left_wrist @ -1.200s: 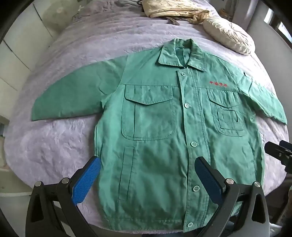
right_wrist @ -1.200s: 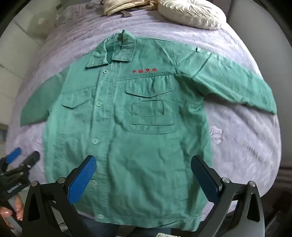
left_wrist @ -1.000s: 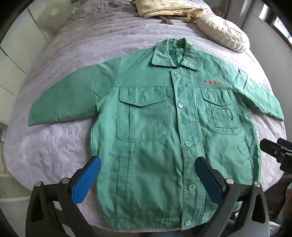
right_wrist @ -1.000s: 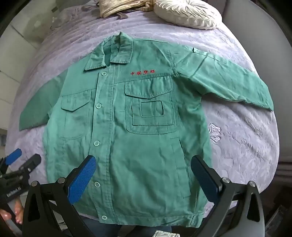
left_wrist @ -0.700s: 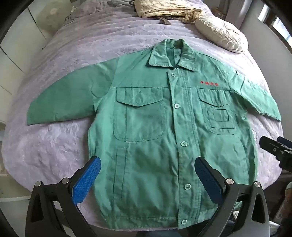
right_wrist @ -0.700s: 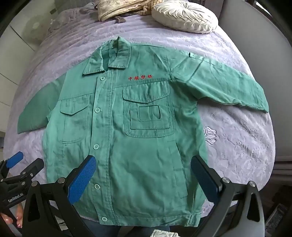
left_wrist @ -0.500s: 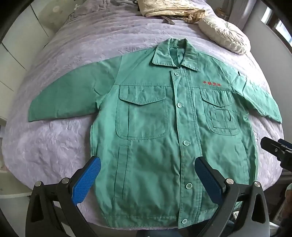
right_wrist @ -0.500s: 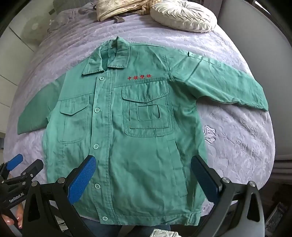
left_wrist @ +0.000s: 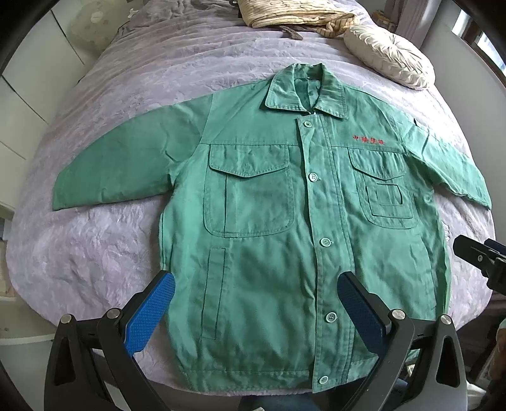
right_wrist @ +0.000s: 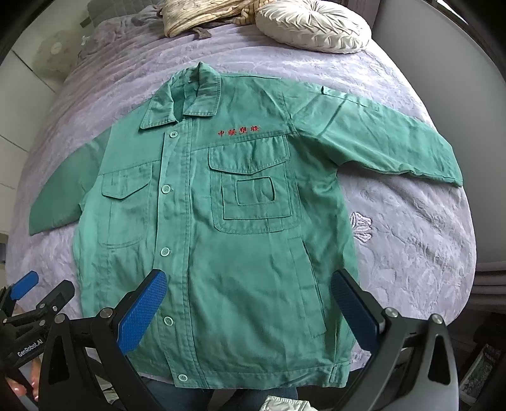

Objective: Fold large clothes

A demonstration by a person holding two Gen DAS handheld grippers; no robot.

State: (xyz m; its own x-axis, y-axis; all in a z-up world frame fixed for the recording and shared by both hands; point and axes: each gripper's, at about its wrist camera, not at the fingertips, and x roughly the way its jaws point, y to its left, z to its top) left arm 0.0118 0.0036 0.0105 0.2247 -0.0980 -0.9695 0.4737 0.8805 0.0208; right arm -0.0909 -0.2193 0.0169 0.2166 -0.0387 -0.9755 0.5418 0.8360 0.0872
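1. Grippers first: the left gripper (left_wrist: 256, 302) has its jaws spread wide and grips nothing, poised above the hem on that side; the right gripper (right_wrist: 248, 298) is equally wide apart and empty, above the other half of the hem.
2. Just beyond them the green jacket (left_wrist: 278, 221) lies flat, front up and buttoned, on the purple bedspread (left_wrist: 95, 253), collar pointing away, both sleeves stretched outward.
3. Handling, as a judgement: the cloth looks like sturdy woven workwear, soft enough to fold yet heavier and stiffer than a shirt, so creases should stay put. Pockets, placket and collar add bulk.
4. Good places to take hold seem to be a cuff of the left sleeve (left_wrist: 110, 170) or right sleeve (right_wrist: 379, 145), or the shoulder and hem corner together.
5. Further off, a white cushion (right_wrist: 313, 25) and a beige bundle (left_wrist: 294, 14) rest near the head of the bed, well apart from the jacket.
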